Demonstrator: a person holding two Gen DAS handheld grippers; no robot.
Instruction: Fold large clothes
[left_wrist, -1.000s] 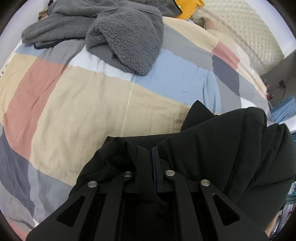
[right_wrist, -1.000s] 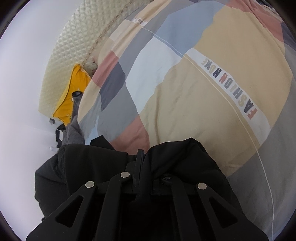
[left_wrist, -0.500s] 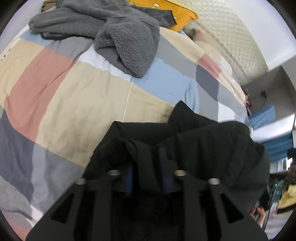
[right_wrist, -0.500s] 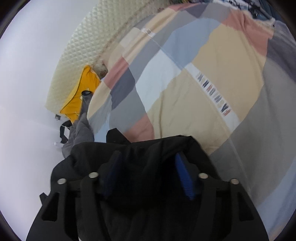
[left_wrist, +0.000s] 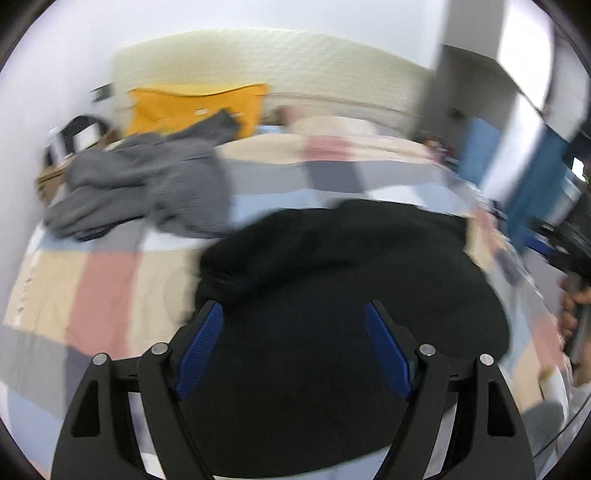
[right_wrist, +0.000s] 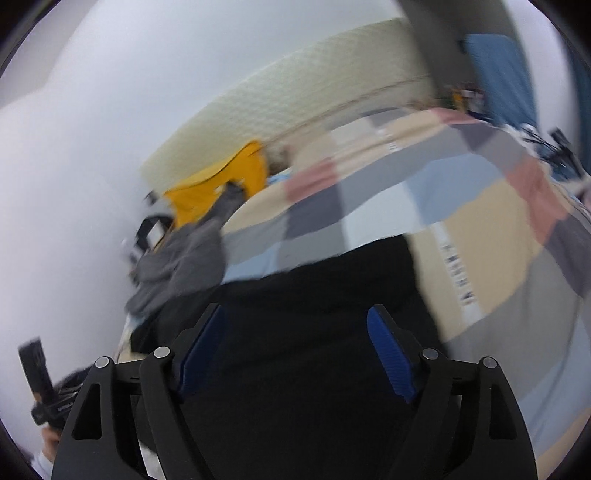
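Both the left gripper (left_wrist: 293, 321) and right gripper (right_wrist: 295, 325) gape wide, holding nothing; the black garment (left_wrist: 351, 266) lies heaped on the quilt (left_wrist: 110, 280), below the grey fleece (left_wrist: 147, 184), probably laid down for folding

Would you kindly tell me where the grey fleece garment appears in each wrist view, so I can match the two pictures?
Left wrist view: the grey fleece garment lies left of centre in the upper half, on the bed beyond the black garment.
Right wrist view: the grey fleece garment is at centre-left, at the bed's edge.
Shared landmark: the yellow garment just behind it.
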